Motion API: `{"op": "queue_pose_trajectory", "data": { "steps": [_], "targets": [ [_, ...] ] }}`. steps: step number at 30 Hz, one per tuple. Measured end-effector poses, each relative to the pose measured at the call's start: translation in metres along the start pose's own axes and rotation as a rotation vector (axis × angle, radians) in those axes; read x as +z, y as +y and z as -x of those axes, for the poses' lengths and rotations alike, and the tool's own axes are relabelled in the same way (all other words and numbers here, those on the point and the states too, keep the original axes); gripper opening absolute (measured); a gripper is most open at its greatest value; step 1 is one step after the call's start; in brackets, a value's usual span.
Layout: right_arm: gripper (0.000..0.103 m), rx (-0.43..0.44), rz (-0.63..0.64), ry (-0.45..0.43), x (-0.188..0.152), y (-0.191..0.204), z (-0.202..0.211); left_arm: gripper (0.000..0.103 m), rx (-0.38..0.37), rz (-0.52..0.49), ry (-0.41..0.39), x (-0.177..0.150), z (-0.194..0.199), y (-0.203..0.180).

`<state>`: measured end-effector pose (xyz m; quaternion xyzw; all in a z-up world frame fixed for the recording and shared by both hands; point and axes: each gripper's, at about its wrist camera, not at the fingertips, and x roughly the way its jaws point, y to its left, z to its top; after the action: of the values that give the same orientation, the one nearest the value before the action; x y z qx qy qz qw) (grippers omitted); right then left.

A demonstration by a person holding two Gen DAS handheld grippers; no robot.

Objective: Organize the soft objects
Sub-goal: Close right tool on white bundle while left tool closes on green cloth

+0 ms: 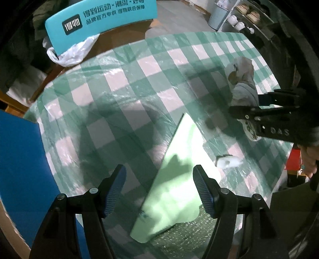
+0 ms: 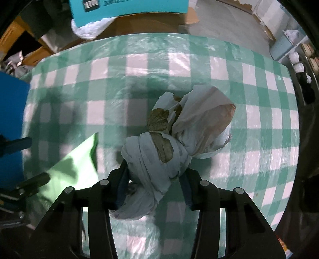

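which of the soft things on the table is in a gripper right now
The knotted pale cloth bundle, clamped by the right gripper. The green cloth and small white wad lie free.

A surface [image 2: 259, 65] is wearing a green and white checked cover under clear plastic. Behind it, a teal box [image 1: 99, 18] with Chinese print is lying on brown cardboard [image 2: 143, 22]. A grey floor [image 1: 179, 14] is showing beyond, and a white shelf [image 1: 241, 18] is holding pale items.
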<state>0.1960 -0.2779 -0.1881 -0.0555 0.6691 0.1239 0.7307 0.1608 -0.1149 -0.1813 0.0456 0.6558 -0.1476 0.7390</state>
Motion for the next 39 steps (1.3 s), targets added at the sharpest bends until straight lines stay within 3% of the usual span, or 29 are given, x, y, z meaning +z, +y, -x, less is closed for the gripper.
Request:
{"op": "queue_pose_trajectory", "data": {
  "steps": [10,15,21,29,39],
  "targets": [
    [0.045,0.028,0.023,-0.035,-0.03,0.002,0.02,0.075,0.05,-0.041,0.008,-0.007,-0.019,-0.006],
    [0.045,0.039,0.013,-0.045,-0.039,-0.002,0.025,0.075,0.025,-0.053,0.027,-0.008,-0.029,-0.011],
    [0.045,0.056,0.002,-0.046,-0.043,-0.009,0.027,0.079,0.055,-0.078,0.036,-0.007,-0.038,-0.013],
    [0.045,0.071,0.008,-0.065,-0.043,-0.006,0.035,0.08,-0.05,-0.096,0.094,-0.009,-0.04,-0.024],
    [0.045,0.076,-0.005,-0.066,-0.048,-0.01,0.037,0.086,-0.062,-0.199,0.14,-0.023,-0.045,-0.06]
  ]
}}
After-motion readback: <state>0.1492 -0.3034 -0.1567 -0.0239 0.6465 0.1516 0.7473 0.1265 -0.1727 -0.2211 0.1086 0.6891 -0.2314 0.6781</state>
